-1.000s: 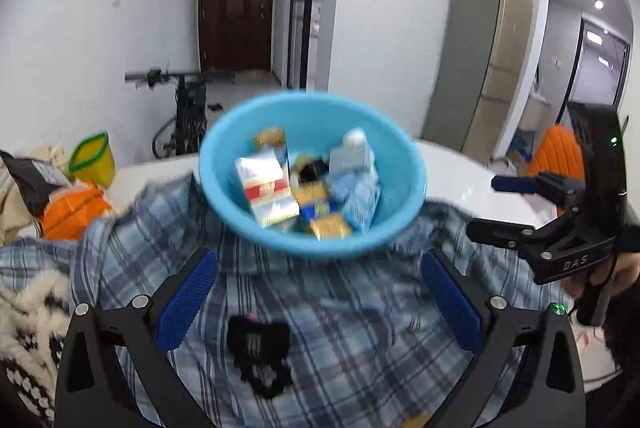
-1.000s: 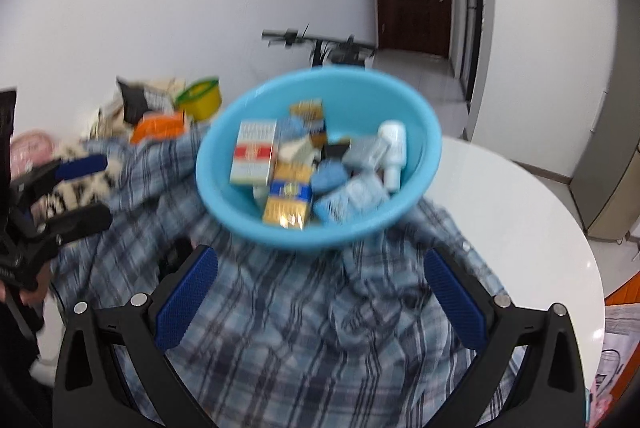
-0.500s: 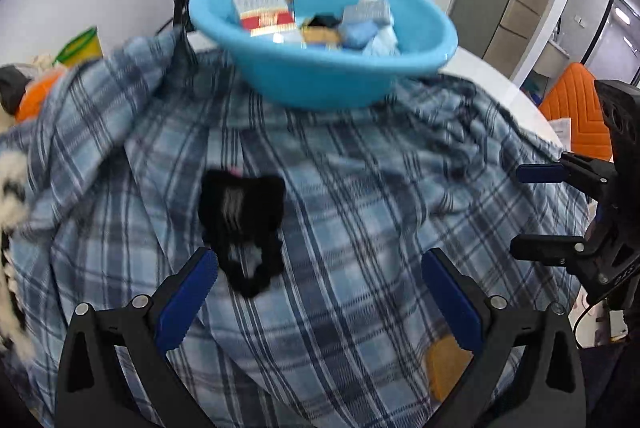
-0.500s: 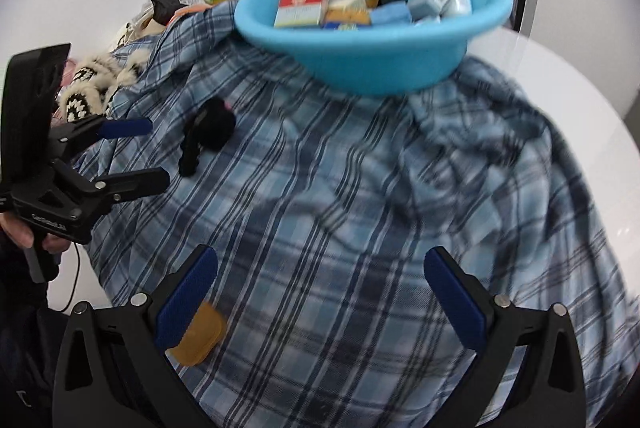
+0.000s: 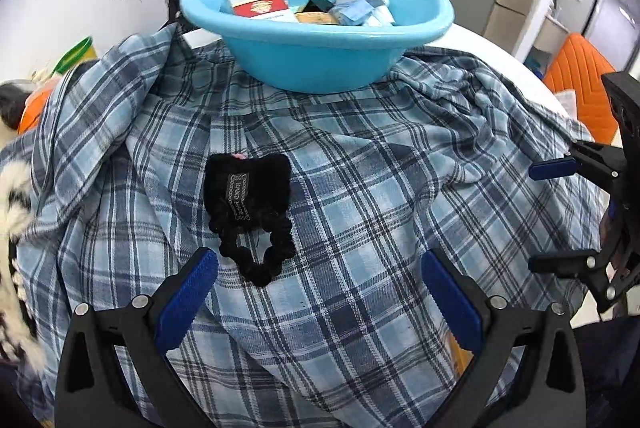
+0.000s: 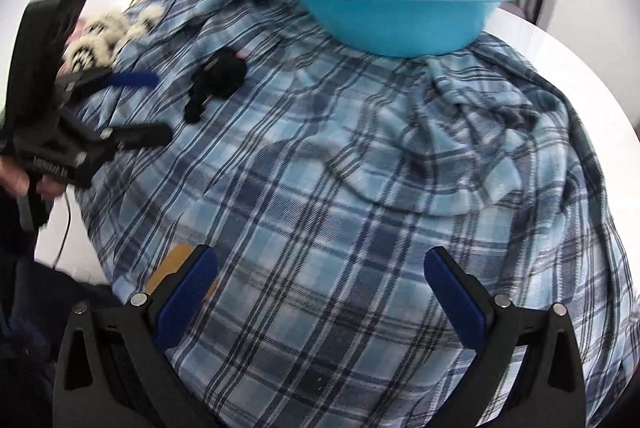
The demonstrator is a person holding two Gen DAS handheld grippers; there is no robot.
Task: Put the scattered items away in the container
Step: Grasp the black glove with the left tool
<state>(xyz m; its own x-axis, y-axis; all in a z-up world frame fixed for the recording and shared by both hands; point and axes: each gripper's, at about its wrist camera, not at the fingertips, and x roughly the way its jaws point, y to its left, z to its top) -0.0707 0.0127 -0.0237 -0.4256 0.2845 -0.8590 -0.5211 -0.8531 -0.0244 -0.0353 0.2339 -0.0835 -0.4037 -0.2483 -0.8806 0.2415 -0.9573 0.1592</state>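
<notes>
Plaid cloth (image 5: 360,188) fills most of both views, draped over a white table (image 6: 592,76); blue basin (image 5: 316,40) sits on it at top centre, holding boxes and packets; black scrunchie (image 5: 250,212) lies on the cloth left of centre, just beyond the left gripper (image 5: 320,296), jaws wide and empty; right gripper (image 6: 320,296) at bottom centre, equally wide, holds nothing.
</notes>
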